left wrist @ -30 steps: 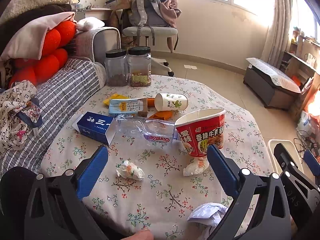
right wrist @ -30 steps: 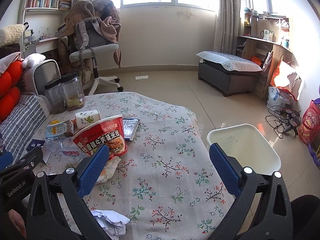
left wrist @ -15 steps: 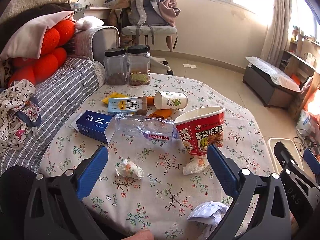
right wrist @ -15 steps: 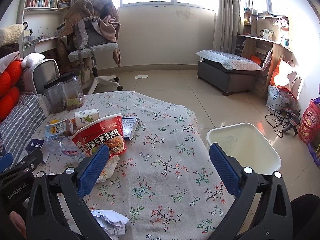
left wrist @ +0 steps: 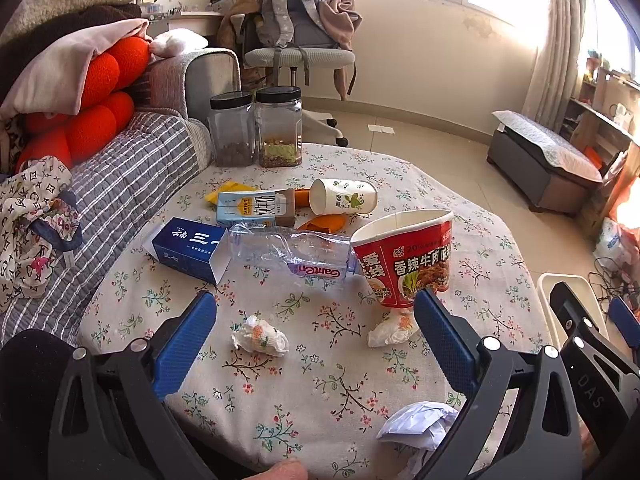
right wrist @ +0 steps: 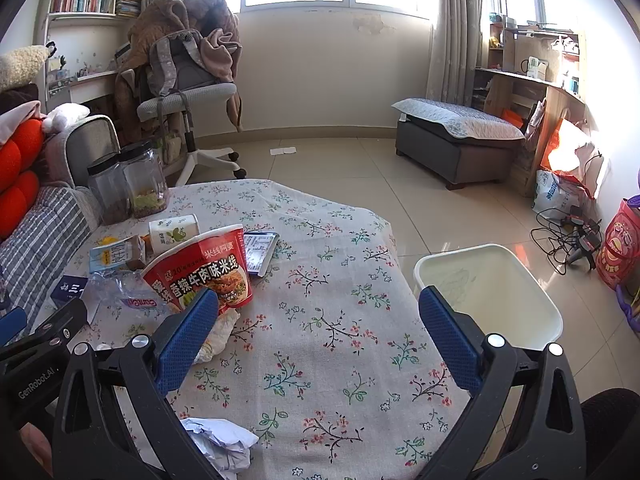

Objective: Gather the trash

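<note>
Trash lies on a floral-cloth table: a red noodle cup, a crushed clear bottle, a blue box, a milk carton, a tipped paper cup, a crumpled tissue, a second wad under the cup, and crumpled white paper at the near edge. My left gripper is open and empty above the near table. My right gripper is open and empty, right of the cup. A white bin stands beside the table's right side.
Two black-lidded jars stand at the table's far edge. A striped sofa with red cushions runs along the left. An office chair, an ottoman and floor cables lie beyond. A small packet lies behind the cup.
Both grippers have drifted slightly; the view barely shifts. Nothing was grasped or moved on the table.
</note>
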A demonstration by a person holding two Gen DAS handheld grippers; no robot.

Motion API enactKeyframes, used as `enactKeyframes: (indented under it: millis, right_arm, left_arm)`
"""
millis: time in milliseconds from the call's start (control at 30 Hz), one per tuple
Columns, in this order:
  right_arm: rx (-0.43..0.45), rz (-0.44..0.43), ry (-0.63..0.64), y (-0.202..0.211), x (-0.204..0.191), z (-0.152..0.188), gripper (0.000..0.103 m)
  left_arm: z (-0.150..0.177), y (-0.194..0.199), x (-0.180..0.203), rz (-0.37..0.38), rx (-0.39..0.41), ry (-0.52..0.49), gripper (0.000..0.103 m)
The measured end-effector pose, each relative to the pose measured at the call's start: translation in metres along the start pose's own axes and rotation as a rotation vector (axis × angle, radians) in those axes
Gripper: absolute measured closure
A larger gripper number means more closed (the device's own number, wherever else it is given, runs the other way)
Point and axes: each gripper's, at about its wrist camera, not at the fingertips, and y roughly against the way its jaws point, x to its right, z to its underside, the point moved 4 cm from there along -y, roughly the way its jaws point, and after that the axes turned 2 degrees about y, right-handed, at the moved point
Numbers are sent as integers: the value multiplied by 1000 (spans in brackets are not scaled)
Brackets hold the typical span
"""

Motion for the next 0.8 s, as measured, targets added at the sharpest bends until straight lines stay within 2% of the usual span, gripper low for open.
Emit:
enactKeyframes:
  millis: [267,367,500,600,667,800]
  right_arm:
    - [-25,-9,-12,-2,0,2,7]
    - [-1,-1,-1,-1,0,1,7]
    - [-44,-6,0,-7,-2,5,7]
    - [-142,-24,-16,-17,-4,9,7]
    - [-242,-46,-36,-25,-5,10,7]
    - [-271,-63,-35,-41,-6,0,7]
  left_arm:
    - [0,0,0,0,-1,0,7]
    - [1,0,-1,-1,-2,0,7]
    - [3,-5,-3,-6,-13,2,7]
    - [3,-14,-5,-12,-37,7,7]
    - [2,-23,-7,-19,-64,17,7]
    - [-4,-45,-15,-40,-117,40,7]
